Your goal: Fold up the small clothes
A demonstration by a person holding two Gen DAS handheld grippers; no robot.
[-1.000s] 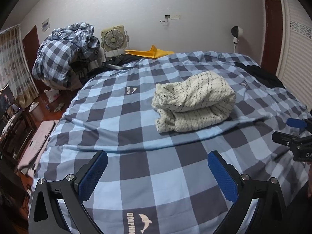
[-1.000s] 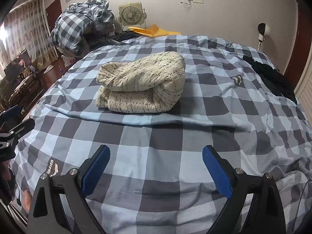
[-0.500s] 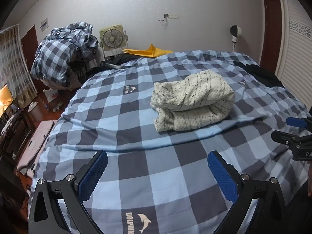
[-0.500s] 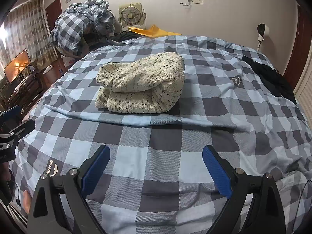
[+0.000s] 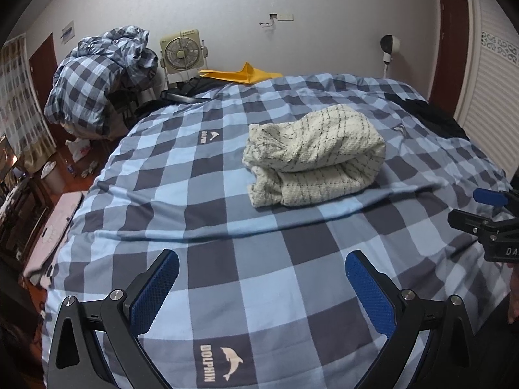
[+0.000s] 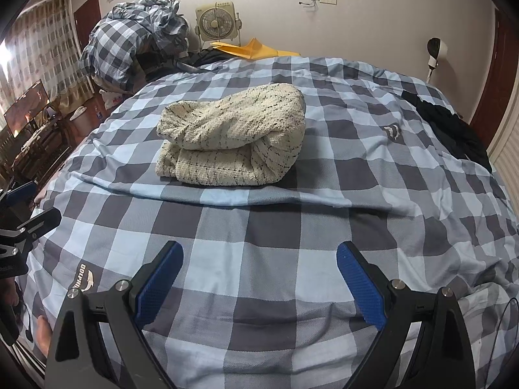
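A cream knit garment with thin dark stripes (image 5: 313, 155) (image 6: 233, 137) lies folded into a thick bundle in the middle of the bed's blue and grey checked cover (image 5: 201, 214) (image 6: 292, 227). My left gripper (image 5: 259, 267) hovers open over the near part of the cover, well short of the bundle, nothing between its blue pads. My right gripper (image 6: 259, 259) is also open and empty, over the near cover and short of the bundle. In the left wrist view the right gripper (image 5: 486, 214) pokes in at the right edge; in the right wrist view the left gripper (image 6: 22, 207) shows at the left edge.
A heap of checked bedding (image 5: 97, 81) is piled past the bed's far left corner, beside a small fan (image 5: 180, 52) and a yellow cloth (image 5: 243, 73). A black garment (image 6: 454, 126) lies at the bed's far right. Furniture and a lit screen (image 6: 27, 110) stand left of the bed.
Almost nothing: both grippers stay open and the bundle lies still. The views shift only slightly, and the screen at the left has lit up.
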